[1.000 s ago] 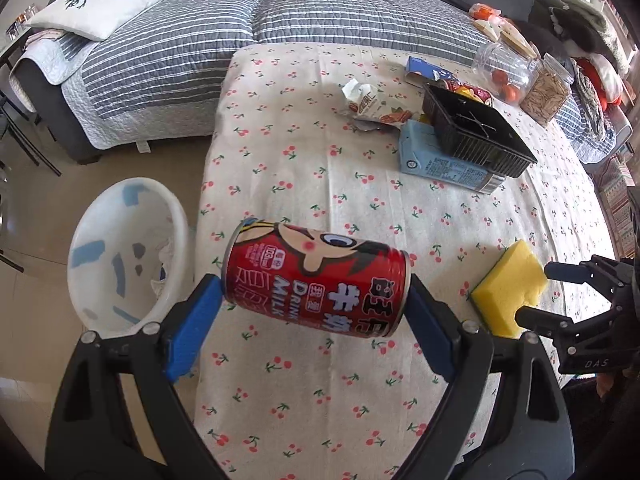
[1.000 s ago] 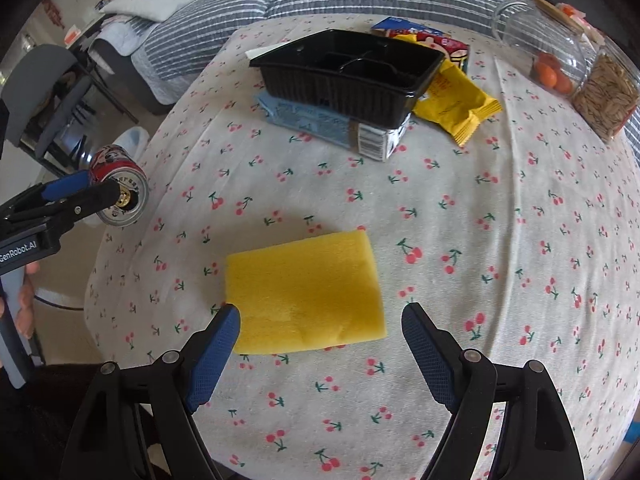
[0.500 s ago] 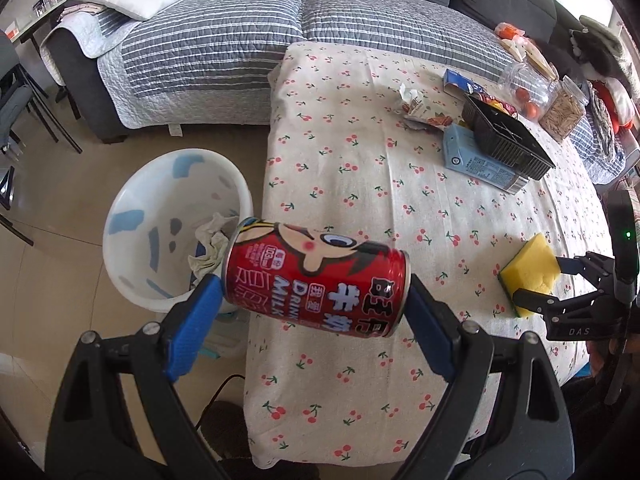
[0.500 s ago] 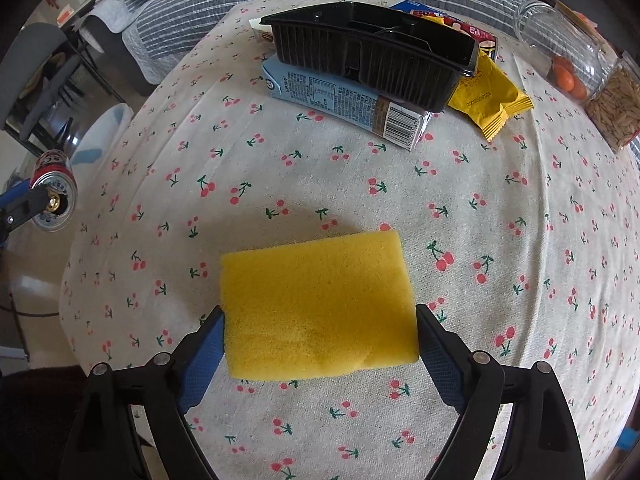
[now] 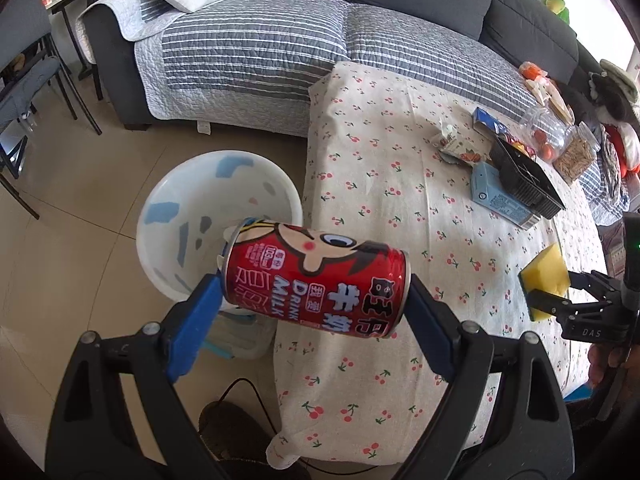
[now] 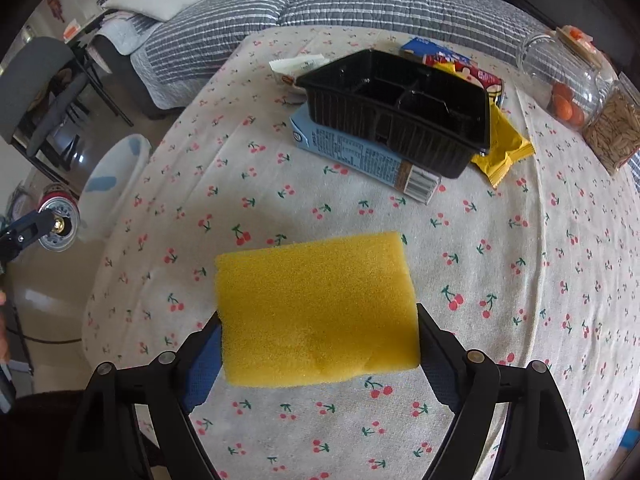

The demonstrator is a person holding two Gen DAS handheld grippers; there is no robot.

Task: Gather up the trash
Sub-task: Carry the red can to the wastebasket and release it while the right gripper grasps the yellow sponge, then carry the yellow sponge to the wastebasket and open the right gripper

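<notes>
My left gripper [image 5: 316,304] is shut on a red drink-milk can [image 5: 316,284], held sideways off the table's left edge, above the rim of the white trash bin [image 5: 192,216] on the floor. The can also shows in the right wrist view [image 6: 58,220]. My right gripper [image 6: 318,344] is shut on a yellow sponge [image 6: 316,308], lifted slightly above the cherry-print tablecloth [image 6: 500,260]. The sponge shows in the left wrist view [image 5: 546,276] too.
A black plastic tray [image 6: 400,108] rests on a blue carton [image 6: 360,156], with a yellow snack bag [image 6: 504,148], a crumpled wrapper [image 5: 452,144] and boxes behind. Jars [image 6: 568,76] stand at the far right. A striped sofa [image 5: 256,52] lies beyond.
My left gripper carried the can leftward off the table to over the bin. My right gripper closed on the sponge and raised it a little.
</notes>
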